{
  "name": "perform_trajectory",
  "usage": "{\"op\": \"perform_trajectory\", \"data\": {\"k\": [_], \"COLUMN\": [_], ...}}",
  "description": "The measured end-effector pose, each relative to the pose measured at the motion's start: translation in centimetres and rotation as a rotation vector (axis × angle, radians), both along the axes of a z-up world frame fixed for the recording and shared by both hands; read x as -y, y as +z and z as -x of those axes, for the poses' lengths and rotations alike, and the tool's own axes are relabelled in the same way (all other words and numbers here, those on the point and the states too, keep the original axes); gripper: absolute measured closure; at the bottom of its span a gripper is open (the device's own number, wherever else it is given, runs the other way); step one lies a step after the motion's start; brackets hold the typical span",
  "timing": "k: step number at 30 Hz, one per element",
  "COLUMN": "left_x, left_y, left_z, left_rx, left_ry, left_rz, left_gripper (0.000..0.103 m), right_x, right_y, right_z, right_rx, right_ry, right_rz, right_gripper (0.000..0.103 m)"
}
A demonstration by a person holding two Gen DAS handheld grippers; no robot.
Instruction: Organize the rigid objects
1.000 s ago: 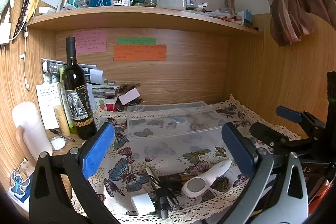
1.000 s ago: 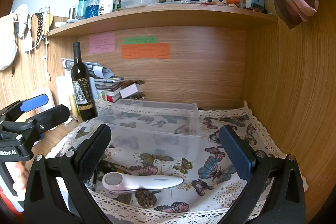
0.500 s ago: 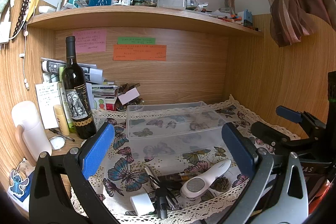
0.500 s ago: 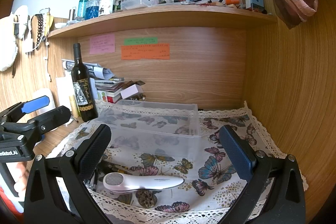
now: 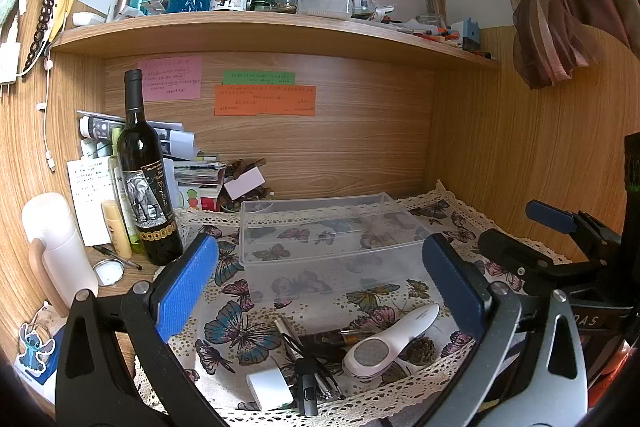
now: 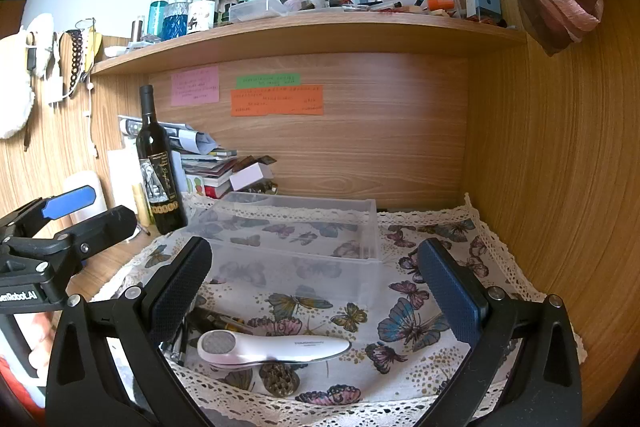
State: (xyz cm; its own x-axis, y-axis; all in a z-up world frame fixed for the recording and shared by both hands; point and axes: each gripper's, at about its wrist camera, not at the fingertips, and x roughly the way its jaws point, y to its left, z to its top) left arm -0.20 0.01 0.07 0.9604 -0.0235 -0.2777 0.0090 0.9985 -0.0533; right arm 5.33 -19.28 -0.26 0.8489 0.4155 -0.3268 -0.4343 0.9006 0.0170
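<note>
Left gripper (image 5: 320, 279): we hold it spread wide with nothing between its blue pads, hovering over the near edge of the butterfly cloth (image 5: 240, 331); in the right wrist view it shows at the left edge (image 6: 68, 215).
Right gripper (image 6: 316, 279): our jaws stand released and empty here too, above the white handheld device; from the left wrist view it appears at the far right (image 5: 560, 243).
White handheld device (image 6: 272, 347): it lies flat on the cloth near the front lace edge, its round grey head to the left in the right wrist view; we see it also at (image 5: 390, 341).
Pine cone (image 6: 280, 379): it sits just in front of the device, touching or nearly touching its underside; we cannot tell which.
Small clutter: a white block (image 5: 270, 389), a black clip-like tool (image 5: 308, 383) and a dark pen (image 5: 344, 337) lie bunched together left of the device's head.
Clear plastic box (image 5: 332, 239): it is open-topped and empty, standing on the cloth behind the loose items, apart from them.
Wine bottle (image 5: 146, 179): it stands upright on the bare wood, left of the box, in front of stacked papers.
Shelf (image 5: 260, 31): it spans the alcove above, crowded with bottles and jars.
Sticky notes (image 5: 264, 99): pink, green and orange, they are stuck on the back panel.
</note>
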Motion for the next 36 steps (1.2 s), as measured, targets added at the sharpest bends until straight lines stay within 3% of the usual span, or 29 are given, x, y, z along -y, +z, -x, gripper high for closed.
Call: {"op": "perform_trajectory", "data": {"k": [30,36], "left_x": [0.4,-0.8], "left_y": [0.0,-1.0], "left_z": [0.0,-0.3], "left_rx": [-0.002,-0.046], "left_ry": [-0.004,0.021], "left_rz": [0.003,0.011], "left_gripper": [0.000,0.000], "right_x": [-0.2,-0.3], "right_y": [0.5,-0.4], "right_z": [0.3,0.0], "right_rx": [0.000,-0.017], "right_ry": [-0.002,0.005], "right_rz": [-0.001,0.001], "right_gripper": [0.000,0.000]}}
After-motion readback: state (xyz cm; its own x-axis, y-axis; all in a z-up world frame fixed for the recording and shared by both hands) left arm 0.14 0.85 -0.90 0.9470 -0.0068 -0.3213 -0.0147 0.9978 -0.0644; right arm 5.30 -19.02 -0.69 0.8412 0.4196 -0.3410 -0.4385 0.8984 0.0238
